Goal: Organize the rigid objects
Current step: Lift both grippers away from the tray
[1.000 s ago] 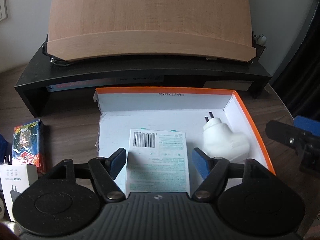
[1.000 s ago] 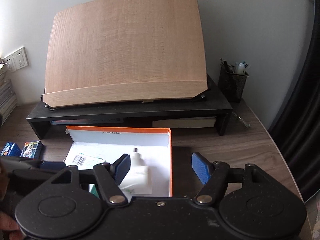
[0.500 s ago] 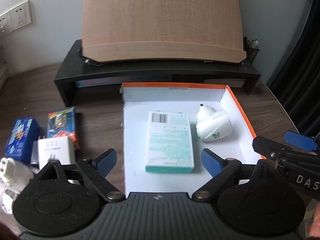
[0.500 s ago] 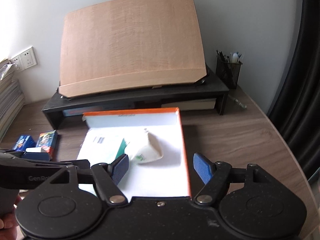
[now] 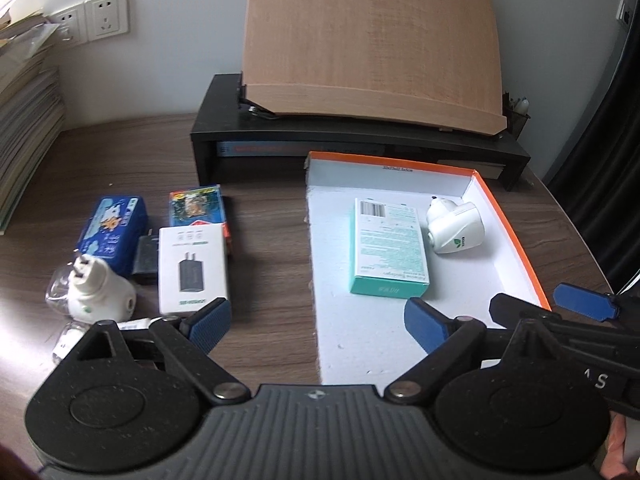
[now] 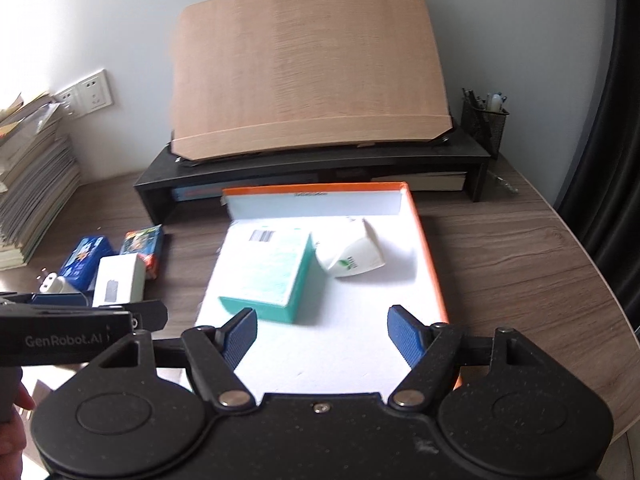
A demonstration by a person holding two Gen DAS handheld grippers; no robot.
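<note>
"GenRobot.AI" lettering on left hand-held gripper (image 6: 132, 318) — spread, empty; right hand-held gripper (image 6: 322, 336) spread, empty — just widened.

Teal box (image 6: 267, 280) & white plug (image 6: 352, 258) in orange-rimmed tray (image 6: 428, 256), R gripper (image 6: 322, 334) empty.

My left black two-finger gripper with blue ribbed pads (image 5: 318, 324) points steeply downward, its jaws spread wide after just opening, nothing between them. My right black gripper with blue pads (image 6: 322, 334) tilts downward too, jaws parted and empty, having just been opening.
</note>
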